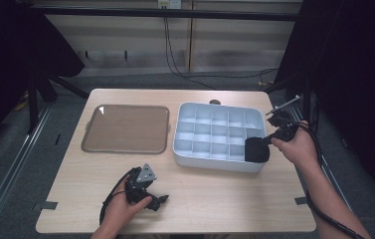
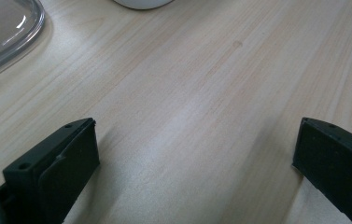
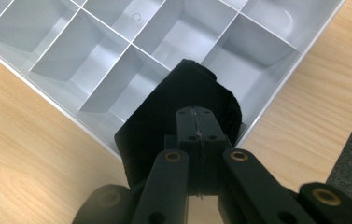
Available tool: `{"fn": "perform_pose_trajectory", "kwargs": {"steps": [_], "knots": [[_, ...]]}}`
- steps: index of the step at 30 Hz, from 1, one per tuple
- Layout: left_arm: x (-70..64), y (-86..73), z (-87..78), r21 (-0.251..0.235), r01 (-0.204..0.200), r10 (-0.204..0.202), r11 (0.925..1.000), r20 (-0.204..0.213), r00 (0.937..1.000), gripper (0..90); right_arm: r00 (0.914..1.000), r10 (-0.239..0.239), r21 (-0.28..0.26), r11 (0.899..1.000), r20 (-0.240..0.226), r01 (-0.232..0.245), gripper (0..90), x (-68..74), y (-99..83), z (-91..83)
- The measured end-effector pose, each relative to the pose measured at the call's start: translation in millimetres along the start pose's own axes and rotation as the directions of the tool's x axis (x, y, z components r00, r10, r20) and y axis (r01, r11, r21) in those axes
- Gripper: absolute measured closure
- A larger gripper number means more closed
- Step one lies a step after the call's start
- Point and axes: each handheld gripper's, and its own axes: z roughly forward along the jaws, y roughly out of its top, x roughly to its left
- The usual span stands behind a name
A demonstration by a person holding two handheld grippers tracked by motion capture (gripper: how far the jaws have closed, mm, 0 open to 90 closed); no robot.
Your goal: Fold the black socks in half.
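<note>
Over the white divided tray's near right corner, my right gripper clamps a black cloth, its length hanging downward. My left gripper rests near the bench's front edge, jaws apart.

Both grippers are black, the left gripper topped by a grey three-cornered plate. The right gripper shows brass-ringed pivot screws on its linkage. A black cable trails along the bare right forearm.
</note>
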Motion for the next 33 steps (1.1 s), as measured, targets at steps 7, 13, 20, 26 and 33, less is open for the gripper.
{"fn": "perform_pose_trajectory", "kwargs": {"steps": [7,13,20,26,33], "knots": [[0.0,0.0,0.0,0.0,0.0,0.0,1.0,0.0,1.0,0.0,0.9999,-0.017,0.024,1.0,0.002,0.017,90.0,2.4,5.3,3.2],[0.0,0.0,0.0,0.0,0.0,0.0,1.0,0.0,1.0,0.0,0.9997,-0.022,0.037,0.999,0.007,0.022,90.0,4.1,9.0,9.6],[0.0,0.0,0.0,0.0,0.001,-0.001,1.0,0.0,1.0,0.0,0.9997,-0.021,0.028,0.999,0.016,0.021,90.0,3.9,10.7,16.8],[0.0,0.0,0.0,0.0,0.001,-0.001,1.0,0.0,1.0,0.0,0.9997,-0.02,0.012,1.0,0.017,0.02,90.0,0.1,8.1,21.6],[0.0,0.0,0.0,0.0,0.0,0.0,1.0,0.0,1.0,0.0,0.9999,-0.015,0.012,1.0,0.002,0.015,90.0,-0.1,3.3,27.9]]}}
